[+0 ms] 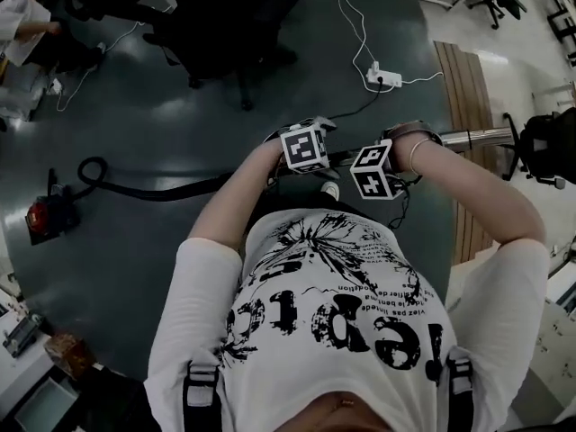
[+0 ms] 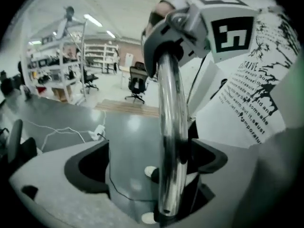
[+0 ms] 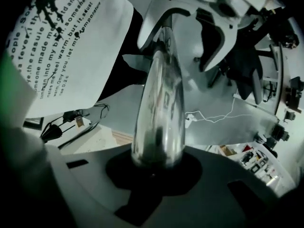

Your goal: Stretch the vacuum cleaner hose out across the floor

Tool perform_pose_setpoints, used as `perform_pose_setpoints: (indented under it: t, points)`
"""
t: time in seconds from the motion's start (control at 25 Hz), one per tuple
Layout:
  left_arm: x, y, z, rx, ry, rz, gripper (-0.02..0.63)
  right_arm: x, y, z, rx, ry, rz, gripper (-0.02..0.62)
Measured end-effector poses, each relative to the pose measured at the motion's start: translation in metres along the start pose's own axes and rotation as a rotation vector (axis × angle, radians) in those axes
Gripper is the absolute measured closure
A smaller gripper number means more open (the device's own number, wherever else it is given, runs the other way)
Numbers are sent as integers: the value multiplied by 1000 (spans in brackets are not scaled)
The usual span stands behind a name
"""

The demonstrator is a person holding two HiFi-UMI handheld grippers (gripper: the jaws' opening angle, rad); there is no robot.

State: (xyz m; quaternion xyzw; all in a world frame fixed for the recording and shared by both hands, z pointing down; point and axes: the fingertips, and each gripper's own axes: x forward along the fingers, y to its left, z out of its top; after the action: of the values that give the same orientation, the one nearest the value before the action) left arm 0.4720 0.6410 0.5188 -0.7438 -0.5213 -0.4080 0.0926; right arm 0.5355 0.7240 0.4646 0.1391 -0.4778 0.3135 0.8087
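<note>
Gripping the chrome wand (image 3: 159, 103), the right claw (image 3: 156, 167) holds its jaws closed on the tube, while the left claw (image 2: 152, 164) stands wide open with the same wand between its jaws, beside one jaw and clear of the other. The black hose (image 1: 162, 194) lies on the dark floor (image 1: 135, 106), running from the claws toward 9 o'clock in the head view to the red vacuum cleaner (image 1: 43, 214).

Dark, glossy floor (image 1: 135, 115) underfoot. Bears a red vacuum cleaner (image 1: 47, 212) at the left edge, its black hose (image 1: 153, 193) looping beside it and trailing rightward. Farther off, a white power strip (image 1: 384, 77) with white cable (image 1: 355, 25), and a black office chair (image 1: 225, 25).
</note>
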Motion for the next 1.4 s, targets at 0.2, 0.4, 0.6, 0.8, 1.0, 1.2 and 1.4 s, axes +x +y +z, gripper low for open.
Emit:
perform_pose_setpoints:
  t: [0.2, 0.4, 0.6, 0.8, 1.0, 1.2, 1.4]
  points:
    - [34, -10, 27, -43, -108, 133, 26, 37, 61, 0, 30, -188, 303, 529]
    - [48, -16, 10, 70, 10, 236, 26, 37, 92, 1, 111, -282, 593, 529]
    - [40, 10, 7, 177, 97, 439, 26, 34, 90, 10, 225, -372, 790, 530]
    - [25, 37, 11, 191, 95, 623, 28, 3, 94, 25, 287, -501, 1046, 529]
    - [22, 37, 14, 214, 64, 625, 94, -13, 97, 28, 293, -526, 1183, 529]
    - [22, 32, 23, 463, 78, 761, 427, -30, 101, 27, 326, -564, 1319, 529]
    - [35, 42, 26, 524, 150, 868, 518, -27, 106, 14, 280, -610, 1383, 529]
